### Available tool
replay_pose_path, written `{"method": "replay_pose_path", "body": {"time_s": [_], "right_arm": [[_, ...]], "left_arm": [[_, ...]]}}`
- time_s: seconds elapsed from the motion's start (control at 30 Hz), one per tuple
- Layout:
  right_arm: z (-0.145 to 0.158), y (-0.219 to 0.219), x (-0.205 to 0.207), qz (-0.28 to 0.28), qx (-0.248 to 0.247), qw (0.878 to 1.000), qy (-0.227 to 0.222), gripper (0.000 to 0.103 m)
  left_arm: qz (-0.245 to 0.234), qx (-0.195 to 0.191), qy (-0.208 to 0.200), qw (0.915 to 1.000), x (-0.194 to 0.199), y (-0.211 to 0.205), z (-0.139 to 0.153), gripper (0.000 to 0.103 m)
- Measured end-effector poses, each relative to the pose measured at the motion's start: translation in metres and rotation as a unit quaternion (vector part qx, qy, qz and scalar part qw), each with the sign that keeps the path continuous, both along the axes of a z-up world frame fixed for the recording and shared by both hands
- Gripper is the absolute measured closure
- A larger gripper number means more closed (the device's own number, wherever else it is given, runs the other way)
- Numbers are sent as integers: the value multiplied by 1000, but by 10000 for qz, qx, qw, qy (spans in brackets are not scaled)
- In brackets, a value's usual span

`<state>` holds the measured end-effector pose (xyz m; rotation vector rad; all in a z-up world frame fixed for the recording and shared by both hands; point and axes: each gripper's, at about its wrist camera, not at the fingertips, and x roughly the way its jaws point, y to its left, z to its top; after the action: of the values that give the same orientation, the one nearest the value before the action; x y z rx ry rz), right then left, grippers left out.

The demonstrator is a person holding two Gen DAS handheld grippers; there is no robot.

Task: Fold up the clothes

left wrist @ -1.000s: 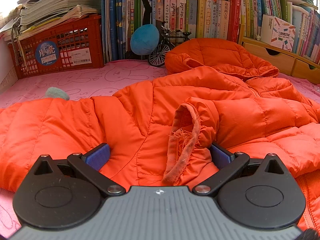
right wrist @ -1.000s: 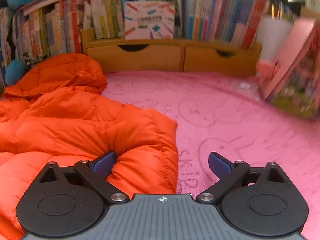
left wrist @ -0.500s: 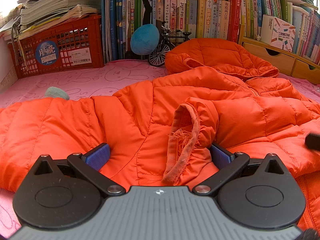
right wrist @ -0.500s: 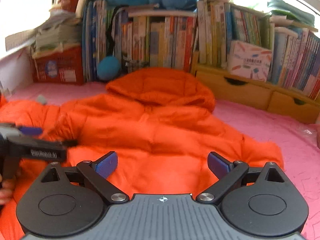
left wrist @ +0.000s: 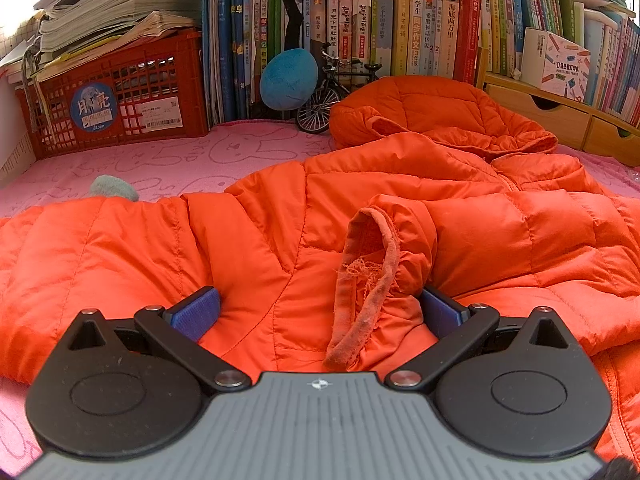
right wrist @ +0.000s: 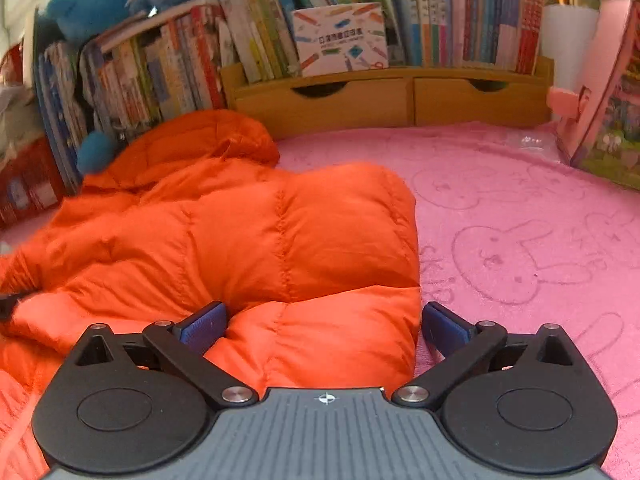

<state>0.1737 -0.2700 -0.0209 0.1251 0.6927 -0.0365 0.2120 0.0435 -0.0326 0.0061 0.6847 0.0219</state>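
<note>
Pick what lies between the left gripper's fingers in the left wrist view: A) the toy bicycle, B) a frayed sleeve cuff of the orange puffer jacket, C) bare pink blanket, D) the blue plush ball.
B: the frayed sleeve cuff of the orange puffer jacket lies between the left gripper's spread fingers.

Red crate [left wrist: 120, 92], blue plush ball [left wrist: 289, 84], model bicycle [left wrist: 332, 92], shelved books [left wrist: 400, 20], pink blanket [right wrist: 520, 220]

You are seeing the orange jacket [left wrist: 400, 208] running off the left wrist view's left and right edges. The jacket is covering most of a grey-green object [left wrist: 113, 187], leaving it unidentifiable. In the right wrist view, the books [right wrist: 152, 68] are blurring, their titles unreadable.
</note>
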Motion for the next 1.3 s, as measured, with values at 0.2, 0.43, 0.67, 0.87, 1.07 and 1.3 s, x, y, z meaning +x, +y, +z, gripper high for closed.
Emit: {"method": "replay_pose_path", "body": {"time_s": [0.2,0.43,0.67,0.87,1.07,1.3], "right_arm": [[0,7,1,7,-167,9998,58,0],[0,7,1,3,-174,9998,65,0],[0,8,2,-18,-189,9998,63,0],[0,7,1,-24,-203,9998,63,0],[-1,8,1,-36,-218,9997,65,0],[-2,8,2,-31,-225,9997,63,0]], "left_arm": [[-36,-167,-272,9995,-25,15,21,0],[595,-734,-903,9914,-85,97,61,0],[2663,121,-1086,9577,-97,189,62,0],[3289,656,-1277,9334,-82,223,52,0],[3283,247,-1201,9366,-60,252,39,42],[3163,-637,-1401,9361,-64,261,44,88]]}}
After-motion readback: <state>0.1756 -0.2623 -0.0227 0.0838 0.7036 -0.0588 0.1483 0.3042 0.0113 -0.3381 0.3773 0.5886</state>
